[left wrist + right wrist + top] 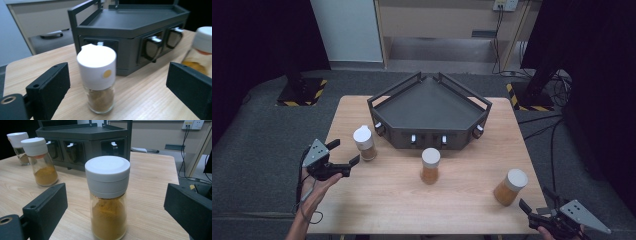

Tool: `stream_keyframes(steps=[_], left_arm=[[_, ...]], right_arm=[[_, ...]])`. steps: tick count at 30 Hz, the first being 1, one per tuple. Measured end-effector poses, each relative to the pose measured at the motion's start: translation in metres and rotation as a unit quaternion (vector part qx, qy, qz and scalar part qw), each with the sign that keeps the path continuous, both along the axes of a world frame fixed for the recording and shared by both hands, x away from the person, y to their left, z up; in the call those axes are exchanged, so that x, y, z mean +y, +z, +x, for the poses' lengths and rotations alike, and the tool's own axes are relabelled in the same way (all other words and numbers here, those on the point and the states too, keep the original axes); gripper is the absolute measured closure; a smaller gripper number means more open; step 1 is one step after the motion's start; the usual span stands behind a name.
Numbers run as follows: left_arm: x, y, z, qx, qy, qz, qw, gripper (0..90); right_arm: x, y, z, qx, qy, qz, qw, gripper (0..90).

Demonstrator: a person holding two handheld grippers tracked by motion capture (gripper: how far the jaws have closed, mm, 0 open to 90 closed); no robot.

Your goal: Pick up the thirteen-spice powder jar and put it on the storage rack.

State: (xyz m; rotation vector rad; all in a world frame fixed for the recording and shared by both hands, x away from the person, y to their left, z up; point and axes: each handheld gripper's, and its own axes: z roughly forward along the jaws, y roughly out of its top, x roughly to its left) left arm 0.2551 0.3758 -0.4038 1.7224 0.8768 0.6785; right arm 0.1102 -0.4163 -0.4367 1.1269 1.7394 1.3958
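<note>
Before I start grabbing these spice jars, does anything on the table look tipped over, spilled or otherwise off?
Nothing stands out. All three spice jars stand upright on the table with white caps on, and no powder shows on the wood. The dark rack sits level. Both the left gripper and right gripper are open, touching nothing.

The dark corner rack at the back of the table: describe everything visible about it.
The rack is a dark grey, metal-looking corner shelf with a flat, bare top tray, a low rail along its two back edges meeting at a point, and an angled front face. That face holds several recessed openings with small pale-tipped knobs. It stands upright on the wooden table, apart from all three spice jars.
</note>
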Motion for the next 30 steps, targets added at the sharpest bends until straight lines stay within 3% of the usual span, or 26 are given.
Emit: stream_keyframes(steps=[17, 18, 30], left_arm=[[-0.015, -0.019, 0.037, 0.023, 0.027, -0.015, 0.9993, 5.1], [-0.019, -0.02, 0.04, 0.022, 0.033, -0.007, 0.9992, 5.6], [-0.032, -0.028, 0.058, 0.024, 0.045, -0.006, 0.9987, 7.1]], right_arm=[[-0.001, -0.001, 0.0, 0.0, -0.001, 0.001, 1.0, 5.1], [-0.001, -0.001, 0.0, 0.0, -0.001, 0.001, 1.0, 5.1], [-0.002, -0.001, 0.0, 0.001, -0.002, 0.005, 1.0, 5.2]])
